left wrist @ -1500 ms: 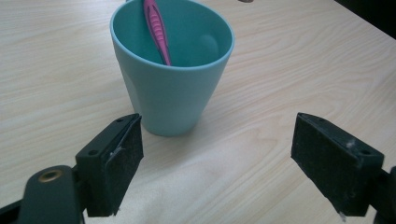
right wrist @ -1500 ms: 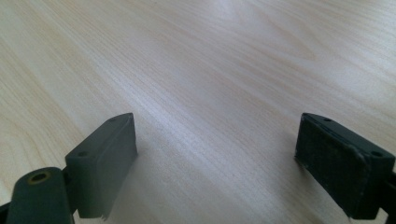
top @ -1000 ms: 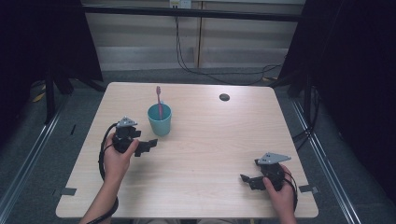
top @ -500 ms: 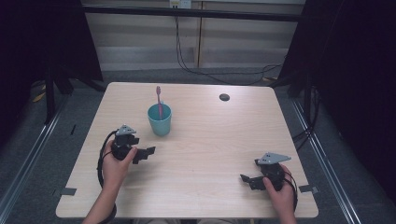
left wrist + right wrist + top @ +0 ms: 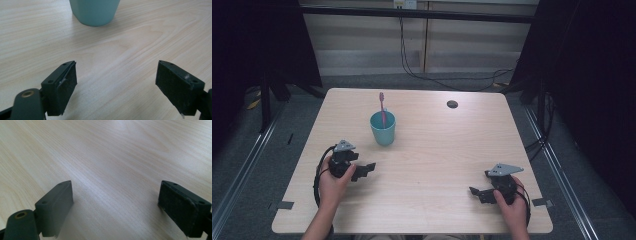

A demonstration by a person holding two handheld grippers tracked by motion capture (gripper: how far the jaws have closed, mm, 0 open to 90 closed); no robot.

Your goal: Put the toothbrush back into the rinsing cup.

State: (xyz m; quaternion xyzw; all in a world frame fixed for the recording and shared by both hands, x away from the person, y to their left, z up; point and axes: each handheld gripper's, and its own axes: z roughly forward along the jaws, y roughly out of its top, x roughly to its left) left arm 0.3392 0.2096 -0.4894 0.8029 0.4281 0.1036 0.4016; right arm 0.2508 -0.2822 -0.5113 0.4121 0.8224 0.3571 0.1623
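A teal cup (image 5: 383,128) stands upright on the wooden table (image 5: 437,150), left of centre, with a pink toothbrush (image 5: 382,105) standing in it. My left gripper (image 5: 368,170) lies low over the table in front of and to the left of the cup, jaws wide apart and nothing between them. In the left gripper view the cup's base (image 5: 94,11) is ahead of the open gripper (image 5: 116,80), well clear of it. My right gripper (image 5: 476,193) rests near the table's front right corner. Its jaws also stand open (image 5: 116,205) over bare wood.
A small dark round disc (image 5: 452,104) sits in the table top at the back right. Black curtains hang on both sides, and cables run along the floor behind the table. A metal rail lines each side of the table.
My left gripper has drawn back from the cup toward the front of the table and sunk lower. The right gripper has stayed where it was. The cup and toothbrush have not moved.
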